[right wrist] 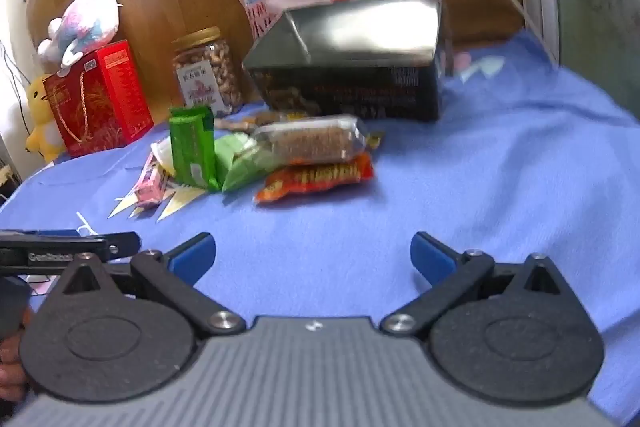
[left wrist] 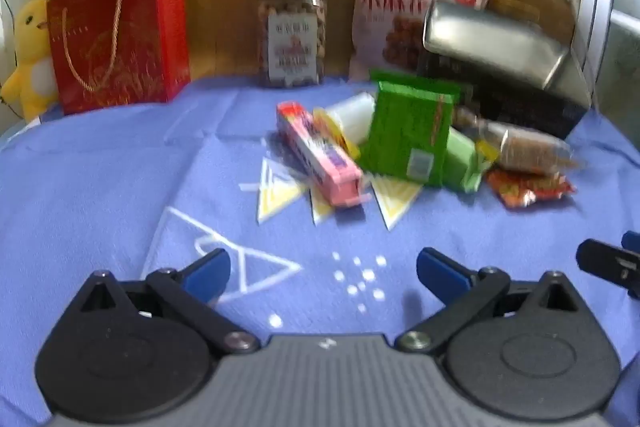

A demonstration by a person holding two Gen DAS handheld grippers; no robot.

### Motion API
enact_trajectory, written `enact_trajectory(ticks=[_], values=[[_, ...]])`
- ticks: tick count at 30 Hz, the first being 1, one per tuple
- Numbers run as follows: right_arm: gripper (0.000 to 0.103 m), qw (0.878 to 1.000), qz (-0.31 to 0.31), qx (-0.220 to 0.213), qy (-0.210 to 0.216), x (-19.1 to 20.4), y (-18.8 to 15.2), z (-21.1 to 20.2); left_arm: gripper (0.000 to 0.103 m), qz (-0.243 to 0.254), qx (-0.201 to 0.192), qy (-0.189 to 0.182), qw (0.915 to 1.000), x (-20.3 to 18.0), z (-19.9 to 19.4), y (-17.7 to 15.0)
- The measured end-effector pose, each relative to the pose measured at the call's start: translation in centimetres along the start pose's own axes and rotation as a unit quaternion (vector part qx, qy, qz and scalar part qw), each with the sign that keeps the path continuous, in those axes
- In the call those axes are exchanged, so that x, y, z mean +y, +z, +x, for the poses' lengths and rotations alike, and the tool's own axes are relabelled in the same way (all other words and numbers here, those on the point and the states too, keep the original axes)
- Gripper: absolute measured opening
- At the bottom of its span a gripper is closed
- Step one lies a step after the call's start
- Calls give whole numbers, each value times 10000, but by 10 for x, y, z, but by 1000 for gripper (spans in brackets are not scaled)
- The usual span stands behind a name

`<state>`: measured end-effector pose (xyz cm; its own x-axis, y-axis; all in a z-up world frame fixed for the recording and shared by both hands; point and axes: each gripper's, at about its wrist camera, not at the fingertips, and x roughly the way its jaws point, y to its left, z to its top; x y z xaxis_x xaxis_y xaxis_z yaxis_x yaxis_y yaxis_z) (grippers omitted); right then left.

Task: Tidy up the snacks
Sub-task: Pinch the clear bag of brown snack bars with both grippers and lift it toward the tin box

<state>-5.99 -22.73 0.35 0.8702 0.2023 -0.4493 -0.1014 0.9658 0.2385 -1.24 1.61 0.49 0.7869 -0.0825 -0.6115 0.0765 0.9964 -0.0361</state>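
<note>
- Both claws are held wide apart over the blue cloth (left wrist: 100,167), and nothing is gripped: the left gripper (left wrist: 323,273) and the right gripper (right wrist: 313,257) are each seen empty.
- The snacks are heaped ahead of both claws, in front of a dark box (right wrist: 360,83) whose silvery lid stands raised – judged to be the likely place for them.
- From the left claw the heap lies ahead and a little to the right; the pink box (left wrist: 318,155) is the nearest piece, its long axis running slantwise from far-left to near-right.
- From the right claw the heap lies ahead and to the left; the red packet (right wrist: 316,179) is nearest, laid almost crosswise to the fingers, with the clear pack (right wrist: 316,143) resting just behind it.
- The green pack (left wrist: 412,131) is propped upright in the middle of the heap.
- No snack is yet touched – the sorting is judged barely begun.
- Neither claw is clearly nearer to the heap.
</note>
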Motion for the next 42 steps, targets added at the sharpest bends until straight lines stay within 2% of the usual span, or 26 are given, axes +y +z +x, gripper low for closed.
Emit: enact_trajectory(ticks=[3, 6, 8, 11, 13, 16, 18, 19, 20, 21, 22, 23, 26, 30, 34, 38, 42], values=[[103, 9997, -192, -178, 1, -2, 9, -3, 103, -138, -445, -368, 9982, 9, -10, 6], [96, 9991, -363, -212, 65, -6, 18, 1, 100, -227, -475, -819, 9953, 11, -9, 22], [89, 9981, -572, -232, 72, -3, 28, 9, 86, -87, -455, -1117, 9927, 4, -7, 30], [75, 9984, -505, -66, 240, -18, 39, 19, 73, 96, -359, -1690, 9849, -15, 0, 44], [64, 9985, -371, -51, 392, -28, 49, 28, 66, 113, -272, -2108, 9771, -28, 8, 52], [59, 9976, -208, 42, 666, -41, 58, 42, 61, 192, -118, -2465, 9689, -50, 26, 64], [54, 9969, -256, 193, 717, -45, 60, 50, 61, 262, -15, -2489, 9682, -64, 40, 70], [48, 9955, -374, 595, 641, -47, 62, 58, 61, 290, 51, -2466, 9687, -70, 46, 73], [46, 9945, -381, 670, 713, -49, 61, 61, 61, 332, 123, -2443, 9690, -76, 54, 75], [39, 9917, -398, 975, 737, -52, 62, 67, 61, 368, 211, -2439, 9689, -81, 62, 76], [33, 9898, -402, 1108, 806, -54, 64, 73, 61, 365, 354, -2473, 9676, -83, 71, 77], [31, 9890, -355, 1126, 894, -56, 62, 73, 59, 342, 511, -2554, 9649, -85, 78, 76], [24, 9903, -430, 890, 974, -53, 64, 66, 48, 249, 492, -2686, 9617, -85, 78, 72], [22, 9926, -628, 499, 916, -46, 67, 45, 46, 147, 257, -2807, 9593, -78, 55, 71], [22, 9906, -855, 38, 1064, -30, 81, 15, 46, 113, -223, -2857, 9580, -70, 20, 75], [22, 9876, -1013, -436, 1120, -20, 97, 4, 45, 244, -647, -2821, 9569, -71, 4, 97], [22, 9858, -1099, -799, 989, -24, 120, 20, 44, 380, -905, -2809, 9547, -85, 18, 135]])
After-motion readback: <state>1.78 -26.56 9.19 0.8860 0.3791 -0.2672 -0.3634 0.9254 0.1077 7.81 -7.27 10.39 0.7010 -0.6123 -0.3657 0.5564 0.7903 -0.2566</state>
